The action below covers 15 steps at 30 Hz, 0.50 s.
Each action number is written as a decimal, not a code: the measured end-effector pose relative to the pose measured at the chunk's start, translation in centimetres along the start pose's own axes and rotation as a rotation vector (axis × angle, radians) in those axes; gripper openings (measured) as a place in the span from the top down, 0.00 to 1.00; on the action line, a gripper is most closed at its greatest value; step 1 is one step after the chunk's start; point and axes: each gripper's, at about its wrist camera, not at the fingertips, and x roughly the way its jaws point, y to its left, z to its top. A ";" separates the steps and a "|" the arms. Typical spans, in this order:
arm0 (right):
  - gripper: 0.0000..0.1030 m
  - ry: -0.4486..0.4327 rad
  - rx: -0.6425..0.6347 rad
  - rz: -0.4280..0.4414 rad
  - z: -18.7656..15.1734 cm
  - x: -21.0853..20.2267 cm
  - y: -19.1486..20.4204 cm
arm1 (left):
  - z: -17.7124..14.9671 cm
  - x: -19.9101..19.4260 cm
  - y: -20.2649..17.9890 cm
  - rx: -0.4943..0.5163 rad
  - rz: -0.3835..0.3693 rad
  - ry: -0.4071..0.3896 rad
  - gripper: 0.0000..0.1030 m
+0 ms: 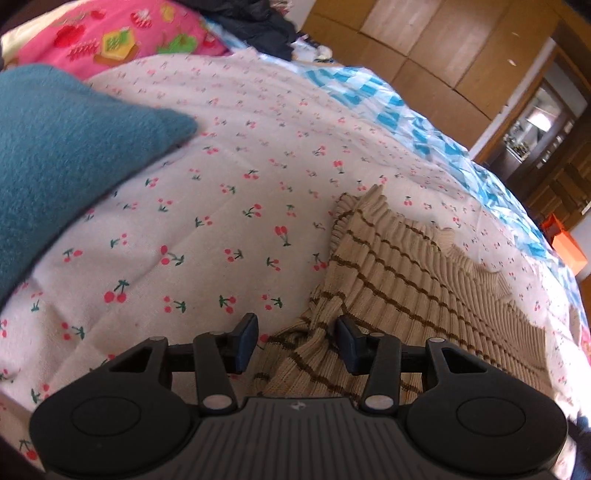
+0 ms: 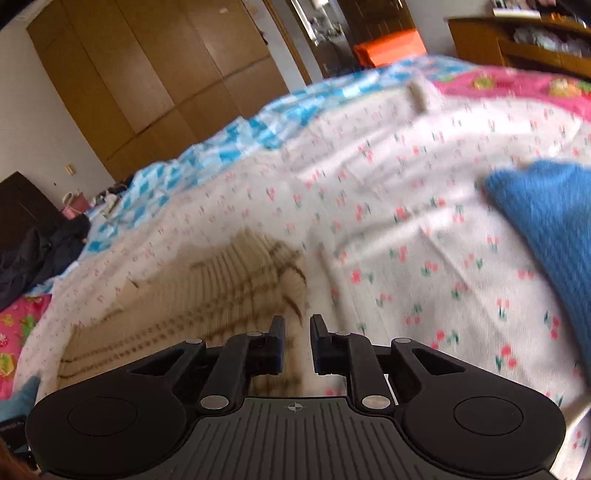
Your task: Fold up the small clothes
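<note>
A beige ribbed knit garment with thin brown stripes (image 1: 399, 273) lies on a white cherry-print sheet (image 1: 221, 206). My left gripper (image 1: 297, 341) is open, its fingers astride a bunched edge of the garment, not closed on it. In the right wrist view the same garment (image 2: 221, 291) lies low at left, blurred. My right gripper (image 2: 297, 341) has a narrow gap between its fingers, over the garment's right edge, and grips nothing that I can see. A teal-blue knit piece (image 1: 62, 166) lies at left; it also shows at the right of the right wrist view (image 2: 550, 229).
A pink printed fabric (image 1: 122, 33) and dark clothes (image 1: 255, 26) lie at the bed's far end. A blue-and-white checked cover (image 1: 406, 110) borders the sheet. Brown wardrobes (image 2: 155, 81) stand behind, with an orange box (image 2: 388, 44) beyond the bed.
</note>
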 end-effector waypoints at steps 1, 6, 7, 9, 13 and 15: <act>0.80 -0.013 -0.016 0.001 0.5 0.3 0.5 | -0.1 0.0 0.0 0.012 -0.005 -0.007 0.52; 0.77 0.046 -0.057 0.004 2.7 5.9 2.2 | 0.0 0.1 0.2 0.008 -0.057 -0.005 0.52; 0.76 0.062 -0.062 0.009 2.8 7.0 2.4 | 0.0 0.1 0.3 0.004 -0.063 -0.006 0.52; 0.75 0.085 -0.080 0.002 2.9 9.0 2.8 | 0.0 0.2 0.4 0.006 -0.070 -0.010 0.51; 0.78 0.119 -0.126 -0.029 2.7 11.2 2.8 | -0.1 0.6 0.2 0.017 -0.077 -0.012 0.48; 0.93 0.122 -0.122 -0.033 2.8 10.9 2.5 | -0.1 0.6 0.0 0.028 -0.075 -0.017 0.48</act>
